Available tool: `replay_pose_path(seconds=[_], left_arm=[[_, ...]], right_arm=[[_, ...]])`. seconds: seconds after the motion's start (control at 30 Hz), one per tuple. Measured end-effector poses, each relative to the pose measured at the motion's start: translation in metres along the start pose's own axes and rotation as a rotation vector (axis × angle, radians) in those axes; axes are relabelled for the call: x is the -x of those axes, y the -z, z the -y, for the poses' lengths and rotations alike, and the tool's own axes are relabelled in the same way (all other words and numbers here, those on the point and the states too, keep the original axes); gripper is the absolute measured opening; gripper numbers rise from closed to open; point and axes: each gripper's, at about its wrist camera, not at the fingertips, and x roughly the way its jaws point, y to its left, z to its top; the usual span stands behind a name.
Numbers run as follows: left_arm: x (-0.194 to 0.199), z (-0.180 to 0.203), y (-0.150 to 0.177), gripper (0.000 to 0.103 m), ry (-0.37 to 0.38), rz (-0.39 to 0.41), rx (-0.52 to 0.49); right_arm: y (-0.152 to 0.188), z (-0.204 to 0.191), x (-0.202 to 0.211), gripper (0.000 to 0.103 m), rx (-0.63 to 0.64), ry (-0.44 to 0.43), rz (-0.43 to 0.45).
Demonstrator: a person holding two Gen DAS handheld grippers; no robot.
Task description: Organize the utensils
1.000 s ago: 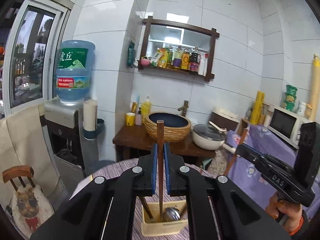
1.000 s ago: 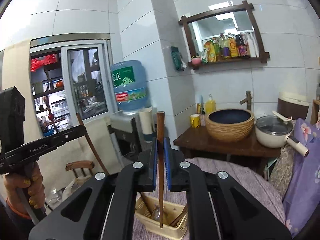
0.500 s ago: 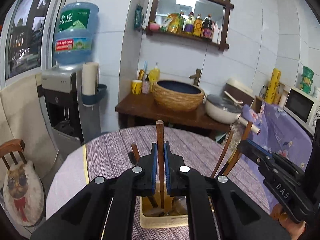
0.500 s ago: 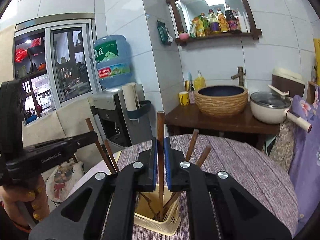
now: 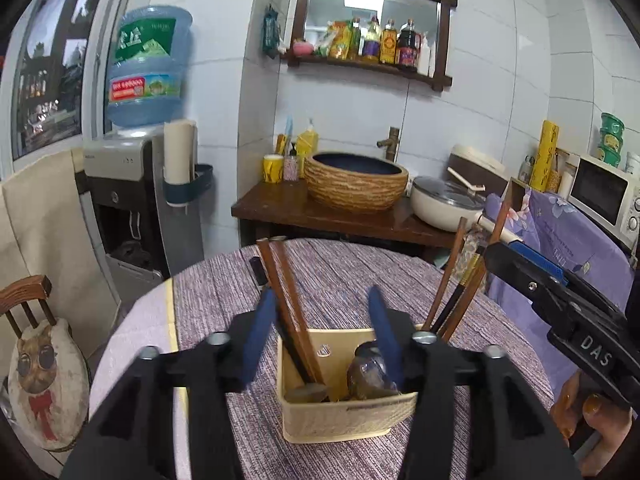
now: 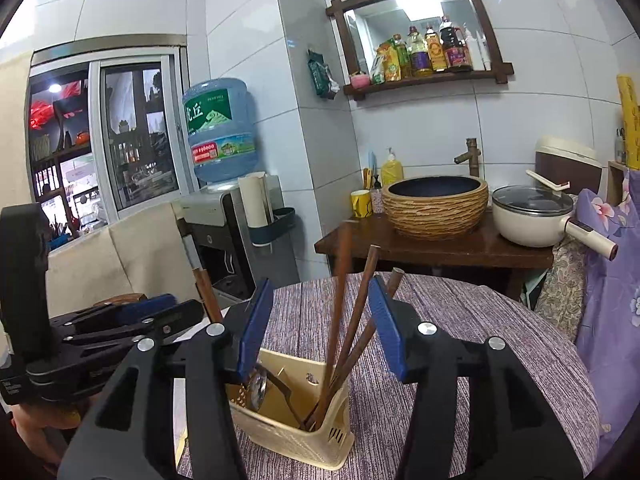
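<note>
Item: utensil holder, cream plastic, slotted, standing on the round table under a purple striped cloth. Contents as we read them: dark wooden chopsticks leaning to the holder's left wall in the left wrist view, a second lot of wooden chopsticks leaning up and away in the right wrist view, and a metal spoon bowl-up inside. Left gripper: its jaws have just been opening and now stand apart, the leaning sticks passing between them close by the left pad, not pressed. Right gripper: its jaws have likewise just been opening and stand apart, with sticks rising between the blue pads but free of them. We judge the step in hand to be the release, each stick let go to stand in the holder. To finish it well, we would draw each tool straight back and up along the lean of the sticks, so no pad snags a tip and tips the light holder. The two tools sit near each other, so we would withdraw them apart.
</note>
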Motion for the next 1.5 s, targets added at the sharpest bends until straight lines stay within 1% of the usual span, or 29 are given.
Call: replay_pose_path(seconds=[0.03,0.07,0.1,0.13,0.17,0.2,0.23,0.27,0.33,0.4,0.53,0.67,0.73,0.87,1.0,1.07,1.17,1.23,1.33,1.5], left_arm=[[0.011,0.000,0.004,0.059,0.000,0.019,-0.004],[0.020,-0.001,0.008,0.066,0.002,0.034,-0.006],[0.032,-0.002,0.015,0.071,0.003,0.055,-0.003],[0.040,-0.002,0.019,0.079,0.004,0.069,-0.002],[0.050,-0.004,0.027,0.084,0.008,0.083,-0.003],[0.059,-0.005,0.034,0.086,0.011,0.094,0.000],[0.067,-0.006,0.043,0.092,0.015,0.103,0.005],[0.077,-0.007,0.052,0.098,0.022,0.110,0.007],[0.095,-0.008,0.072,0.098,0.020,0.125,0.001],[0.117,-0.010,0.095,0.098,-0.009,0.152,0.009],[0.153,-0.018,0.141,0.098,-0.028,0.182,0.068],[0.181,-0.022,0.177,0.098,-0.069,0.172,0.104],[0.191,-0.024,0.189,0.098,-0.078,0.155,0.122],[0.202,-0.022,0.198,0.098,-0.069,0.143,0.136],[0.205,-0.019,0.200,0.098,-0.019,0.112,0.161],[0.210,-0.017,0.205,0.098,-0.007,0.116,0.165],[0.215,-0.012,0.208,0.098,-0.024,0.120,0.144],[0.218,-0.008,0.211,0.098,-0.031,0.120,0.125],[0.220,-0.005,0.215,0.098,-0.047,0.123,0.105],[0.221,0.000,0.220,0.098,-0.075,0.123,0.075]], right_arm=[[0.003,-0.003,0.007,0.051,0.014,-0.003,0.012],[0.007,-0.006,0.015,0.056,0.029,-0.005,0.025],[0.011,-0.009,0.023,0.061,0.038,-0.007,0.036],[0.015,-0.012,0.032,0.069,0.046,-0.009,0.046],[0.021,-0.016,0.042,0.074,0.054,-0.012,0.049],[0.026,-0.019,0.050,0.075,0.058,-0.013,0.052],[0.033,-0.023,0.062,0.081,0.061,-0.017,0.055],[0.039,-0.025,0.072,0.088,0.059,-0.022,0.060],[0.056,-0.032,0.095,0.094,0.054,-0.039,0.068],[0.076,-0.038,0.118,0.097,0.058,-0.053,0.066],[0.119,-0.046,0.158,0.097,0.055,-0.075,0.046],[0.156,-0.052,0.195,0.097,0.068,-0.076,0.019],[0.167,-0.056,0.210,0.097,0.080,-0.077,0.015],[0.176,-0.062,0.239,0.097,0.114,-0.072,0.022],[0.178,-0.065,0.260,0.097,0.116,-0.076,0.043],[0.177,-0.065,0.266,0.097,0.116,-0.080,0.049],[0.179,-0.066,0.270,0.097,0.127,-0.081,0.048],[0.179,-0.066,0.273,0.097,0.135,-0.070,0.058],[0.182,-0.063,0.272,0.097,0.143,-0.058,0.051],[0.184,-0.056,0.271,0.097,0.109,-0.056,0.035]])
